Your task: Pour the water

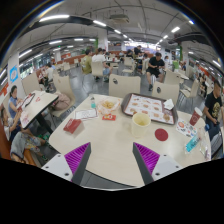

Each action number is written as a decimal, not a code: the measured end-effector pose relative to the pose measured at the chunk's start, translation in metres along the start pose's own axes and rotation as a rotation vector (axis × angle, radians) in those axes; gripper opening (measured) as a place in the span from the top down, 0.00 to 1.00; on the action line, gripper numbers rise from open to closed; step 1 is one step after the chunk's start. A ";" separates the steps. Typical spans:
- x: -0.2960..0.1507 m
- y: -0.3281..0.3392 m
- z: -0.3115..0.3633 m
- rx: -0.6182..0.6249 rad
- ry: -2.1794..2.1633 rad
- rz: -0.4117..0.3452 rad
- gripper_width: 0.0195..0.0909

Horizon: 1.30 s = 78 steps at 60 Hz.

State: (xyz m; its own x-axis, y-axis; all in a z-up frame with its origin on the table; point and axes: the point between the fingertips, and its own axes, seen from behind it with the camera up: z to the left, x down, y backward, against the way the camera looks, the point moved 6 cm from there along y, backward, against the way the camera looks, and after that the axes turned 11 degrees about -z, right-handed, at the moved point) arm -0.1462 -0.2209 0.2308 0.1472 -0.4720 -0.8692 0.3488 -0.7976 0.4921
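Observation:
My gripper (113,166) hangs high over a pale round table (110,140); its purple-padded fingers (76,160) stand wide apart with nothing between them. Well beyond the fingers, a yellow cup (141,121) stands upright on the table's right half. A dark red disc (161,134) lies flat just right of the cup. A small bottle (93,103) with a greenish top stands farther back toward the left. I cannot tell whether the cup or the bottle holds water.
A white tray (148,106) with round patches lies behind the cup. A red book (73,126), white paper (85,113) and a red packet (108,117) lie left. Seated people (20,140) and further tables (36,103) surround this table.

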 end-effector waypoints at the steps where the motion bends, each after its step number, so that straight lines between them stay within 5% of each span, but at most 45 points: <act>1: 0.000 0.000 -0.001 0.003 0.002 0.001 0.09; 19: 0.021 -0.010 -0.074 0.093 -0.005 -0.009 0.08; 44: 0.087 0.010 -0.301 0.385 -0.108 -0.068 0.08; 65: 0.094 -0.062 -0.436 0.454 -0.158 -0.152 0.08; 68: 0.095 -0.074 -0.444 0.448 -0.155 -0.162 0.12; 78: 0.100 -0.102 -0.452 0.410 -0.130 -0.173 0.47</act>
State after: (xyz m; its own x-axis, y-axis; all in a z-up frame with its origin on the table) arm 0.2511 -0.0168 0.0723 -0.0068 -0.3409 -0.9401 -0.0408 -0.9392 0.3409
